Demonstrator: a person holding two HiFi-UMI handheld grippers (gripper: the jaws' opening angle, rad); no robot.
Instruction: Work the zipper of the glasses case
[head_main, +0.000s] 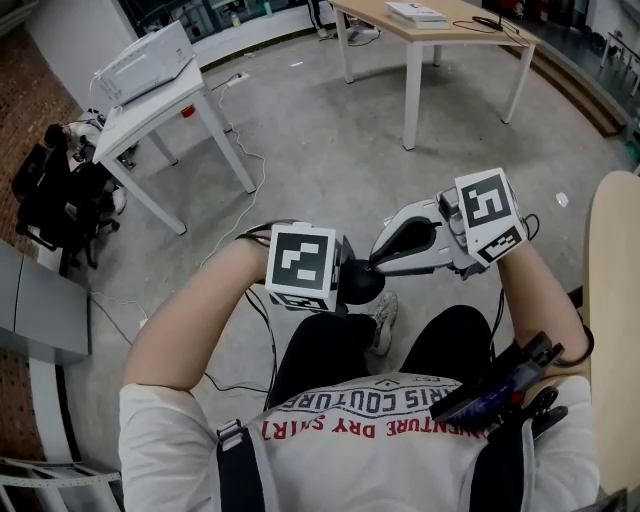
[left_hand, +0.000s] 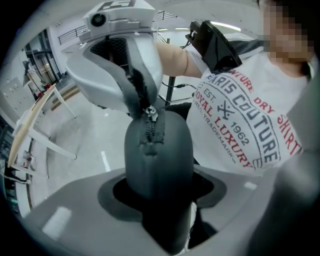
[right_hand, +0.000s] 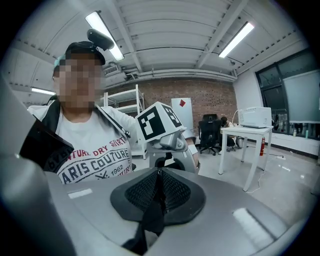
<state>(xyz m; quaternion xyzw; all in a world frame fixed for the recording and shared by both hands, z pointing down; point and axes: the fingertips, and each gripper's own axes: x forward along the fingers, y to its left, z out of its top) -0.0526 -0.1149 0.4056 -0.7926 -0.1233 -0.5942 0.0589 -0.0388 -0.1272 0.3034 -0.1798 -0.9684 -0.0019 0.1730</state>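
The dark grey glasses case (head_main: 362, 284) stands upright between the jaws of my left gripper (head_main: 350, 288), which is shut on its lower half. In the left gripper view the case (left_hand: 159, 150) fills the middle, with the zipper (left_hand: 150, 131) running up its front to the slider (left_hand: 151, 113). My right gripper (head_main: 384, 264) comes in from the right with its fingertips (left_hand: 134, 95) pinched together at the slider. In the right gripper view my right gripper (right_hand: 159, 192) has its mesh pads closed on a dark strip, the zipper pull (right_hand: 152, 220). The left gripper's marker cube (right_hand: 159, 121) shows beyond.
I am seated, with grey floor under my knees. A white table with a white box (head_main: 148, 62) stands at the back left, and a wooden table (head_main: 440, 35) at the back. A black chair (head_main: 50, 195) is on the left. A curved wooden edge (head_main: 612, 300) is close on my right. Cables (head_main: 250, 170) lie on the floor.
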